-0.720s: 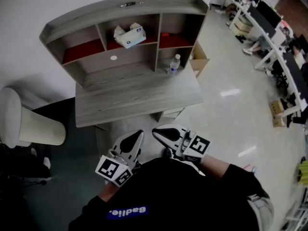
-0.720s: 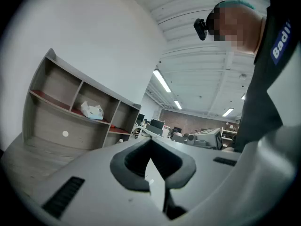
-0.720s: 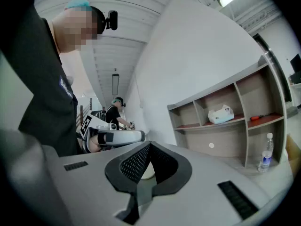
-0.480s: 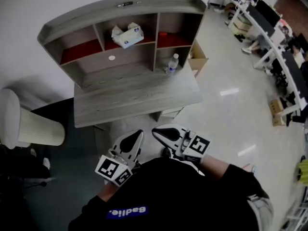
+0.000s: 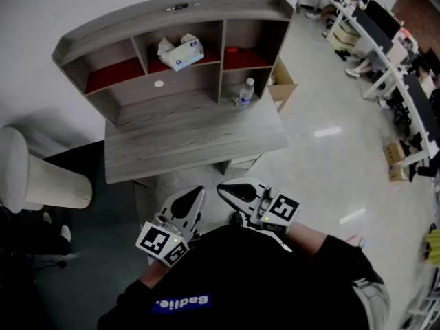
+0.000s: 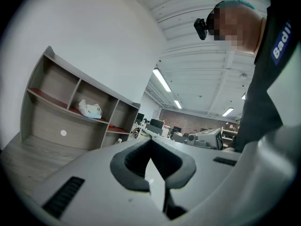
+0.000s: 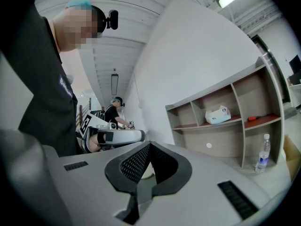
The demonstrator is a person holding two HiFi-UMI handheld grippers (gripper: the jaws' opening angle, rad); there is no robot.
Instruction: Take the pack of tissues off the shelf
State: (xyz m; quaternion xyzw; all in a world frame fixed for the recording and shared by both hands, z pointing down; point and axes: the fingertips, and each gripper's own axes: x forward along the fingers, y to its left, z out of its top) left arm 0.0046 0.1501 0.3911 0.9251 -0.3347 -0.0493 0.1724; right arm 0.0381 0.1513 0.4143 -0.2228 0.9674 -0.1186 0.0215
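Our right hand-held gripper (image 5: 225, 188) is closed, empty; we open it before reaching the seemingly soft tissue pack (image 5: 181, 52) at twelve o'clock.

A blue patch (image 5: 180, 302) on the black shirt (image 5: 247, 273) reads "Badlie.", upside down.

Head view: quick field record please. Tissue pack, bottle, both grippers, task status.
tissue pack: upper middle compartment of the shelf, untouched
water bottle: upright on the desk, lower right compartment
left gripper: shut, empty, close to the person's body, short of the desk
right gripper: shut, empty, beside the left gripper
task status: reach not yet begun
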